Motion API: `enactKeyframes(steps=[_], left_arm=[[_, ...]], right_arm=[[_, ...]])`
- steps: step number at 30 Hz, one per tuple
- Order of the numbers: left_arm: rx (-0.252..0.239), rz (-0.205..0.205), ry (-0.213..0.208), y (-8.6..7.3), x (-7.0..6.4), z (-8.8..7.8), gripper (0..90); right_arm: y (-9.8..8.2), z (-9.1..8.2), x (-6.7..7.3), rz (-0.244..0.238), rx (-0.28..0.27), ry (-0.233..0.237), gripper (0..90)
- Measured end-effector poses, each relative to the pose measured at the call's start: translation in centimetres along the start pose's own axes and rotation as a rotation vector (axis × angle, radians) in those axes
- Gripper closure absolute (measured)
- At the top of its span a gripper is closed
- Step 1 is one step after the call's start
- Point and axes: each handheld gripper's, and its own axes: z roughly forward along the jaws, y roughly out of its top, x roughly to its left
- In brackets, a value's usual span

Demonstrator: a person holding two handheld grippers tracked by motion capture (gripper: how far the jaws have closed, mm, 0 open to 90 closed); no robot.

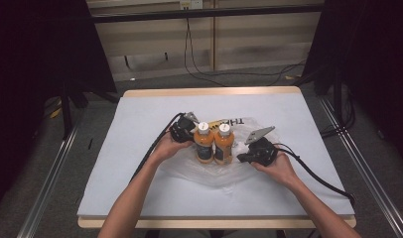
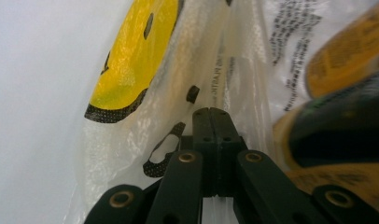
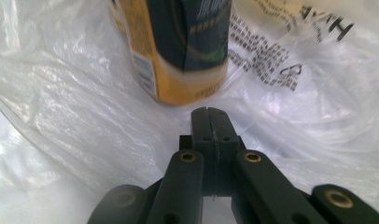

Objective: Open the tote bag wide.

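Two orange juice bottles with white caps, one [image 1: 204, 144] on the left and one [image 1: 223, 144] on the right, stand upright side by side on a crumpled clear plastic bag [image 1: 209, 176]. My left gripper [image 1: 190, 138] is low beside the left bottle, jaws shut, its tip [image 2: 210, 112] against bag film printed with a yellow smiley [image 2: 127, 60]; a blurred bottle [image 2: 346, 116] is close on the right. My right gripper [image 1: 240, 157] sits by the right bottle's base, jaws shut [image 3: 210, 111], just short of a bottle [image 3: 178, 46]. Whether either pinches film I cannot tell.
The white table top [image 1: 140, 193] has free room all around the bag. The bag's printed end [image 1: 229, 122] lies behind the bottles. Each gripper's black cable [image 1: 150, 151] trails back toward the table's front. Metal rails [image 1: 50, 173] run along both sides.
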Motion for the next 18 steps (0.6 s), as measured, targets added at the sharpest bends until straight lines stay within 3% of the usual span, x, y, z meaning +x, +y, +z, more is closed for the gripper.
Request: enactKeyframes(steps=[3,4,6,7,10,16,17,18], left_arm=[[-0.022,-0.035,0.019,0.1,0.0,0.2,90.0],[0.001,-0.006,0.038,0.2,0.2,0.1,90.0],[0.002,-0.011,0.092,0.2,0.3,0.1,90.0],[-0.019,-0.043,0.08,0.1,0.5,0.1,90.0],[-0.044,-0.072,0.074,-0.2,0.7,0.2,90.0],[-0.047,-0.076,0.084,-0.2,1.0,0.2,90.0],[-0.018,-0.052,0.089,-0.2,1.3,0.0,90.0],[-0.052,-0.096,0.089,-0.3,1.2,0.1,90.0]], right_arm=[[-0.3,0.3,0.2,-0.004,0.014,0.008,90.0],[-0.4,0.4,0.2,-0.005,0.022,0.002,90.0],[-0.6,0.3,0.3,-0.005,0.027,0.004,90.0],[-0.7,0.3,0.4,-0.009,0.023,0.008,90.0],[-1.1,-0.2,0.8,-0.012,0.027,0.005,90.0],[-1.5,-0.4,1.2,-0.017,0.022,0.005,90.0],[-1.6,-0.4,1.2,-0.021,0.023,0.008,90.0],[-1.6,-0.5,1.3,-0.019,0.028,-0.004,90.0]])
